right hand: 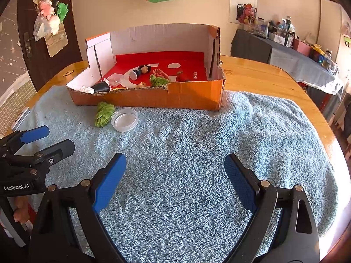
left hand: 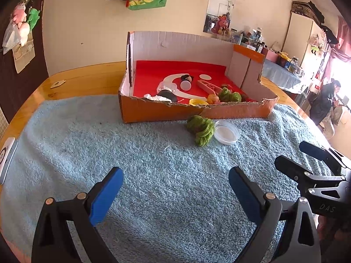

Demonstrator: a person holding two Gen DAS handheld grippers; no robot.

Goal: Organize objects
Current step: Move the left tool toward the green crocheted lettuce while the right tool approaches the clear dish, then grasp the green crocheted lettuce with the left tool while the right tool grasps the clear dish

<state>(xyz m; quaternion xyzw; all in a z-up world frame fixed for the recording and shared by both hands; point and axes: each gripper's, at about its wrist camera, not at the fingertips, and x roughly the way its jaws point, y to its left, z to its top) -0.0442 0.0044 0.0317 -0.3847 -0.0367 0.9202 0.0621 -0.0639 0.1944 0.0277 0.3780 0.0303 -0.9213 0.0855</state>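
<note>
A green yarn bundle (left hand: 201, 129) (right hand: 103, 114) lies on the blue towel (left hand: 131, 144) (right hand: 197, 144) just in front of the orange cardboard box (left hand: 153, 111) (right hand: 193, 97). A clear round lid (left hand: 226, 132) (right hand: 124, 119) sits right beside the yarn. The box holds a small doll (left hand: 186, 81) (right hand: 140, 71), a pink piece (left hand: 208, 86), more green yarn (left hand: 229, 95) (right hand: 159, 80) and other small items on a red lining. My left gripper (left hand: 175, 186) (right hand: 47, 139) is open and empty over the towel. My right gripper (right hand: 175, 173) (left hand: 294, 155) is open and empty too, close on its right.
The towel covers a round wooden table (left hand: 87, 79) (right hand: 263, 74). A white device (left hand: 6, 160) lies at the table's left edge. A cluttered side table (right hand: 296, 50) stands at the back right, and a person (left hand: 324, 103) stands far right by the window.
</note>
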